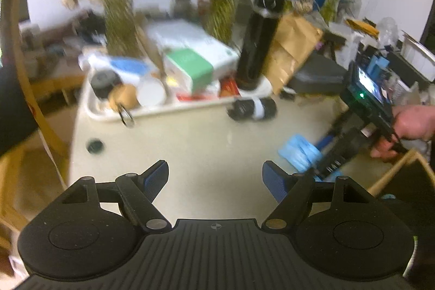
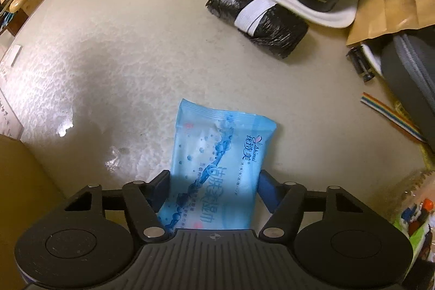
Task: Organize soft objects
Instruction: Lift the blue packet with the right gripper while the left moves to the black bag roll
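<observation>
Wipes pack [image 2: 217,170]: between my right gripper [image 2: 214,189] jaws, pads flanking, grip unclear
Left gripper [image 1: 214,178]: wide, empty
Next: I squeeze, lift

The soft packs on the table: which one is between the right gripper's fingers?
The light blue wet-wipes pack. It lies flat between the right gripper fingers, while the black roll with a white band lies farther off beside the white tray.
</observation>
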`<state>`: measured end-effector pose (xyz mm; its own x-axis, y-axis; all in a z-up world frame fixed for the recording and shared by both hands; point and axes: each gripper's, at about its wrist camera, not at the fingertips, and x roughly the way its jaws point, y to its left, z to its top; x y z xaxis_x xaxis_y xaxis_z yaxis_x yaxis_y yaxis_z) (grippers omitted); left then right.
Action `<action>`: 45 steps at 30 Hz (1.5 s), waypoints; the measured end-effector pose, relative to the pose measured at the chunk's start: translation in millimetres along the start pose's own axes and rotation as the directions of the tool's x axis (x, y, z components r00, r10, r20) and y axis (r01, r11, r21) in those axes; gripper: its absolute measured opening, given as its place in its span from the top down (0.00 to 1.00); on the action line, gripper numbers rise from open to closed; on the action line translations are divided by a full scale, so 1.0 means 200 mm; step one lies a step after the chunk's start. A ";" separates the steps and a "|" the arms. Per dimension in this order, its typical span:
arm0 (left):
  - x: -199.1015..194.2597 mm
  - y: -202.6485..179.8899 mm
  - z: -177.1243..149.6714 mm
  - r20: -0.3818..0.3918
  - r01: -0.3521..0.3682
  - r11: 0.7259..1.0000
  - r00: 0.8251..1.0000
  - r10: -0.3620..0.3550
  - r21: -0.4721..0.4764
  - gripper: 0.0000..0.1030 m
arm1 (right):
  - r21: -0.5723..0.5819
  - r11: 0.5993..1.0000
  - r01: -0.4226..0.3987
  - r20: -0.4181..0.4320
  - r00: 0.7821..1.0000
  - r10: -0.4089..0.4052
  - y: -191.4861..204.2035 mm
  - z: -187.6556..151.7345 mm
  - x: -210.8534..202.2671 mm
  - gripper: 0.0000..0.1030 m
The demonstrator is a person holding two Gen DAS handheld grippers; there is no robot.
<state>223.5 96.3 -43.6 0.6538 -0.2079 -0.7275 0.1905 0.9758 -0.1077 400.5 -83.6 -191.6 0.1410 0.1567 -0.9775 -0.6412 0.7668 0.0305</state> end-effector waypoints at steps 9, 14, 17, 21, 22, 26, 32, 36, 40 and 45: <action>-0.03 -0.08 0.11 -0.135 0.048 0.996 0.989 -0.058 -0.074 0.26 | 0.106 0.988 0.107 0.203 0.971 -0.127 -0.08 -0.07 -0.22 0.37; 0.00 -0.12 0.18 -0.218 0.051 0.991 0.973 -0.077 -0.124 0.26 | 0.142 0.979 0.147 0.308 0.933 -0.185 -0.11 -0.13 -0.40 0.37; 0.06 -0.10 0.22 -0.285 0.048 0.979 0.953 -0.105 -0.200 0.26 | 0.152 0.973 0.172 0.377 0.900 -0.218 -0.10 -0.18 -0.48 0.37; 0.13 -0.05 0.24 -0.346 0.058 0.944 0.922 -0.175 -0.324 0.26 | 0.187 0.967 0.174 0.452 0.858 -0.242 -0.11 -0.23 -0.59 0.37; 0.14 -0.03 0.24 -0.364 0.056 0.935 0.912 -0.190 -0.349 0.26 | 0.200 0.965 0.170 0.463 0.852 -0.246 -0.12 -0.24 -0.62 0.37; 0.21 -0.02 0.25 -0.412 0.051 0.921 0.884 -0.222 -0.386 0.26 | 0.237 0.959 0.157 0.498 0.828 -0.258 -0.13 -0.30 -0.68 0.37; 0.26 -0.05 0.28 -0.453 0.035 0.936 0.868 -0.202 -0.350 0.26 | 0.269 0.954 0.131 0.546 0.795 -0.263 -0.13 -0.38 -0.77 0.37; 0.32 -0.09 0.31 -0.476 0.044 0.950 0.858 -0.195 -0.309 0.26 | 0.299 0.947 0.116 0.563 0.780 -0.273 -0.13 -0.43 -0.81 0.36; 0.39 -0.14 0.35 -0.498 0.044 0.967 0.851 -0.168 -0.252 0.27 | 0.329 0.939 0.096 0.571 0.772 -0.279 -0.14 -0.49 -0.83 0.36; 0.48 -0.21 0.41 -0.519 0.039 0.984 0.845 -0.127 -0.176 0.26 | 0.343 0.936 0.082 0.570 0.773 -0.277 -0.14 -0.53 -0.85 0.36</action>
<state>337.5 30.1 -53.6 0.1485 -0.2639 -0.9531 0.0846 0.9636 -0.2536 313.4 -197.3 -48.7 0.7166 0.2639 -0.6456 -0.3298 0.9438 0.0197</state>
